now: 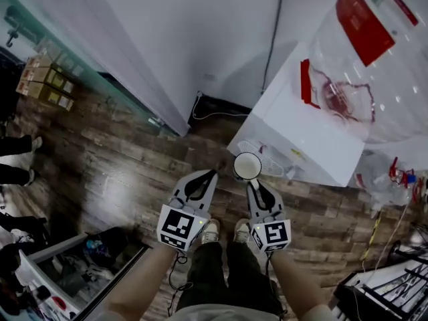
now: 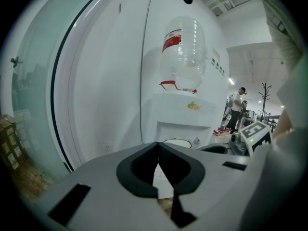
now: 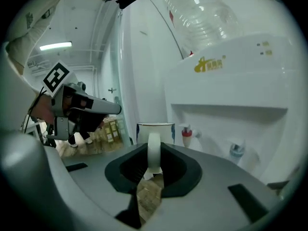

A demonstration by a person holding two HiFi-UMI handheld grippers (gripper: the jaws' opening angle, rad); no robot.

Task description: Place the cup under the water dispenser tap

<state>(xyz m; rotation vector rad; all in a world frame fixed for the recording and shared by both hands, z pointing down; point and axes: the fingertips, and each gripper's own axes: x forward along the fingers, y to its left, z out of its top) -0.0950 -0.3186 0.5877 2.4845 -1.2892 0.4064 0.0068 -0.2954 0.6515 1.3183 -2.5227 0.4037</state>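
My right tool pinches the white cup by its handle, in front of the dispenser, near its red tap. My left tool, pressed together on nothing, is beside the cup. Boxes stand far left.

Cup: white, smooth, glossy glazed look. Water dispenser: smooth white plastic, semi-gloss; its bottle: clear ribbed plastic, shiny. Floor: wood-look planks, slight sheen; left gripper & right gripper: matt grey plastic, matt black jaw liners.
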